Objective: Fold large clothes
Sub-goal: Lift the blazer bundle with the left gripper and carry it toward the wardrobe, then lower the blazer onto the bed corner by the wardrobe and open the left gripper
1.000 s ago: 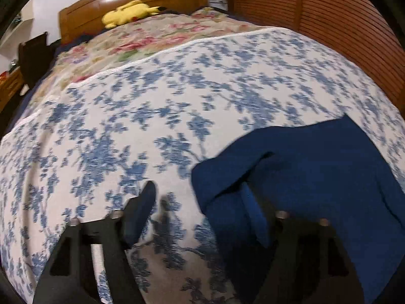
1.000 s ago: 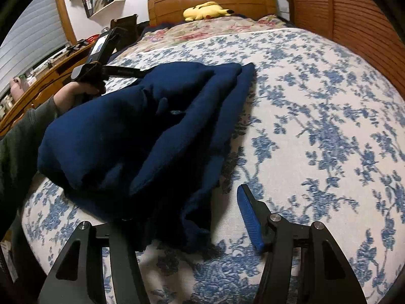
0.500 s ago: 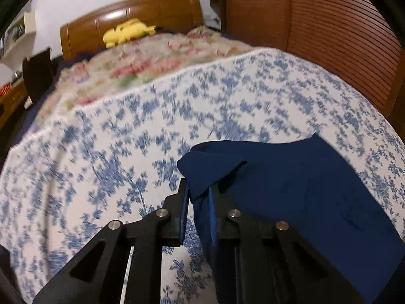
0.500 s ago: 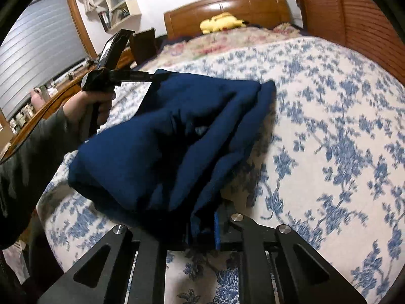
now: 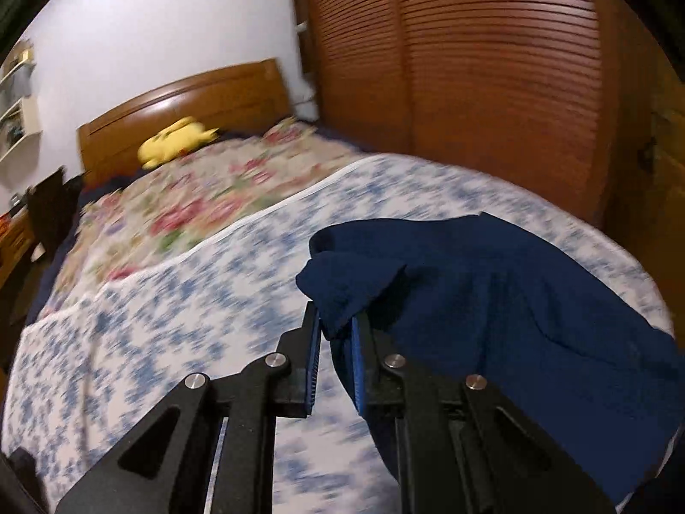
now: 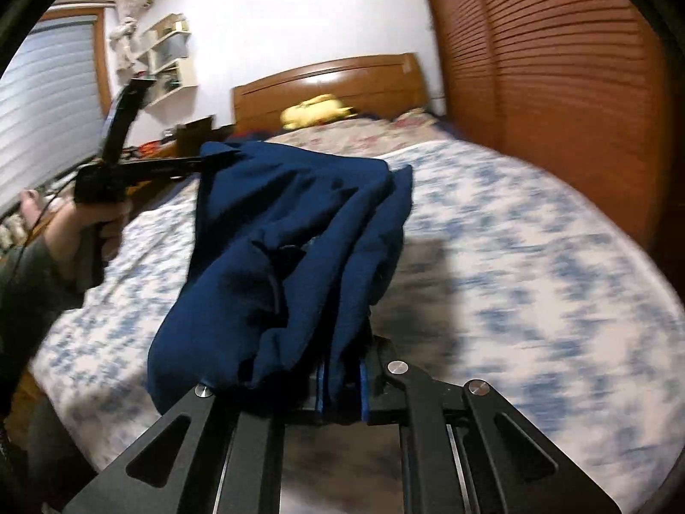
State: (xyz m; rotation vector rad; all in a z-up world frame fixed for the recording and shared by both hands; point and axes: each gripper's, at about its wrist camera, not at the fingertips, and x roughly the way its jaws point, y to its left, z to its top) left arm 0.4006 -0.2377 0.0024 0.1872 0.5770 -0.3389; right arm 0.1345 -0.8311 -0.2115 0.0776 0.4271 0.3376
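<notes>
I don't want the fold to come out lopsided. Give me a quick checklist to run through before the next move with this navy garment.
1. Left claw shut on the navy garment: ok.
2. Right claw shut on the garment's other end: ok.
3. Garment lifted off the blue floral bedspread: partly; cannot tell how much drags.
4. Cloth spread flat between the claws: not ok, it hangs bunched in folds.
5. Bare bedspread ahead for laying it down: ok.
6. Yellow plush toy apart from the garment: ok, it lies by the headboard.

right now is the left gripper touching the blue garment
Touching. The left wrist view shows the left gripper with both pads clamped on a fold of the blue garment.
</notes>
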